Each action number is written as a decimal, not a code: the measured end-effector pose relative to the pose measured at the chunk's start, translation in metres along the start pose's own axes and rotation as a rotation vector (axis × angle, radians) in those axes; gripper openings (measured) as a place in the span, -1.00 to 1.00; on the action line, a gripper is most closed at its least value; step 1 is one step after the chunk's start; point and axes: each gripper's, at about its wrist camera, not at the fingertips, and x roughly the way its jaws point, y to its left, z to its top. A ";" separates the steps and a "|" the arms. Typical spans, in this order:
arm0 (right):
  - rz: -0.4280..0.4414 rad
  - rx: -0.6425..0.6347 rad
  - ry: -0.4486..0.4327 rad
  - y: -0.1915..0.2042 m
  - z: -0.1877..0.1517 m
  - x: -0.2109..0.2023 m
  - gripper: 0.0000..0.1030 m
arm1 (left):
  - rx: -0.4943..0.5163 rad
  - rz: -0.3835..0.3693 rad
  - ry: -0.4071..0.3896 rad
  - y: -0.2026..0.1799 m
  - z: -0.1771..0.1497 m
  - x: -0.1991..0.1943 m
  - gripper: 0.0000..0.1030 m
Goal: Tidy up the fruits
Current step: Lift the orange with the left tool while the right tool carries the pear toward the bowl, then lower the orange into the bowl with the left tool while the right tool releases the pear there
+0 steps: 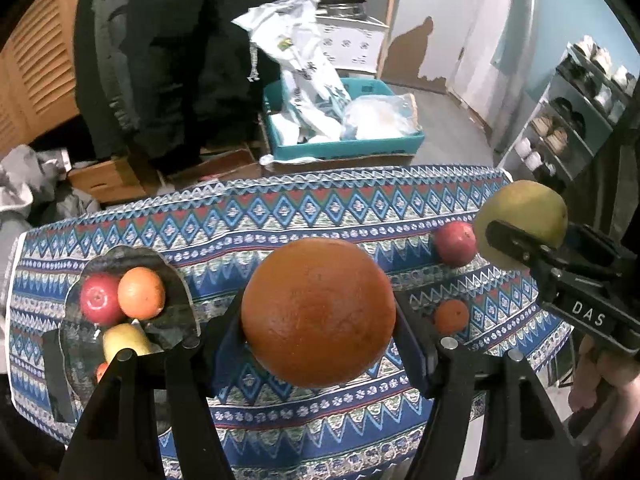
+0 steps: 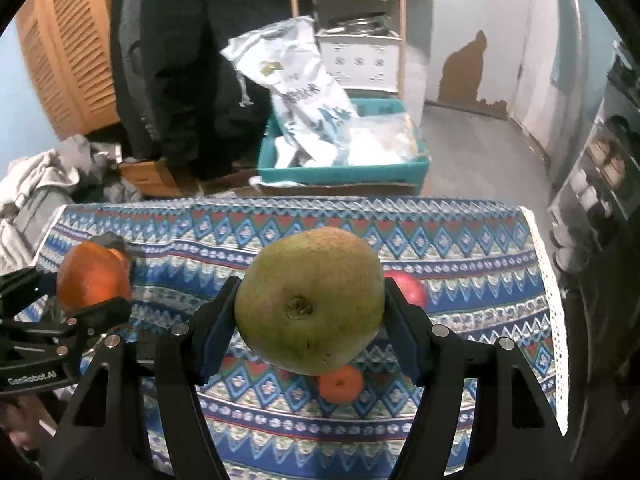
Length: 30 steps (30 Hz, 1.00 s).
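The left gripper (image 1: 319,312) is pinching a big orange (image 1: 319,312) between its 2 pads, holding it in the air above the patterned tablecloth (image 1: 304,208). The right gripper (image 2: 310,300) is doing the same with a green-yellow pear (image 2: 310,300), its pads pressing on both sides of the fruit, blossom end facing the camera.

Taking the tablecloth as the landmark: it is draping a table in blue, red and white zigzag bands, with a lacy white edge hanging off its right side. At its left end a glass bowl (image 1: 176,280) is sitting, already holding a red apple (image 1: 98,298), an orange, and a yellowish fruit; 1 more piece is peeking out behind the gripper arm. Towards its right end a second red apple (image 1: 456,244) is lying loose, and nearer the front a small mandarin (image 2: 341,385) is lying just below the held pear.

Beyond the tablecloth's far edge a teal crate (image 1: 344,146) is standing on flattened cardboard, stuffed with white plastic bags (image 1: 304,80). Dark coats are hanging behind it to the left, beside louvred wooden doors. A wooden shelf is standing further back, and the wall has peeling paint. Off the right edge, a rack is carrying shoes.
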 end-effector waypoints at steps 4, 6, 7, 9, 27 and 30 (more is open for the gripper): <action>0.019 -0.027 0.000 0.020 0.005 0.002 0.34 | -0.021 0.015 -0.013 0.015 -0.001 -0.006 0.35; 0.030 -0.043 0.001 0.031 0.008 0.005 0.34 | -0.031 0.027 -0.021 0.024 -0.003 -0.009 0.35; 0.034 -0.049 0.001 0.035 0.009 0.006 0.34 | -0.038 0.029 -0.022 0.028 -0.003 -0.010 0.35; 0.046 -0.066 0.002 0.047 0.012 0.008 0.34 | -0.055 0.030 -0.021 0.038 -0.005 -0.012 0.35; 0.129 -0.179 0.019 0.137 0.033 0.032 0.34 | -0.203 0.084 -0.042 0.127 -0.017 -0.022 0.35; 0.145 -0.185 0.032 0.148 0.034 0.039 0.34 | -0.233 0.098 -0.038 0.144 -0.021 -0.019 0.35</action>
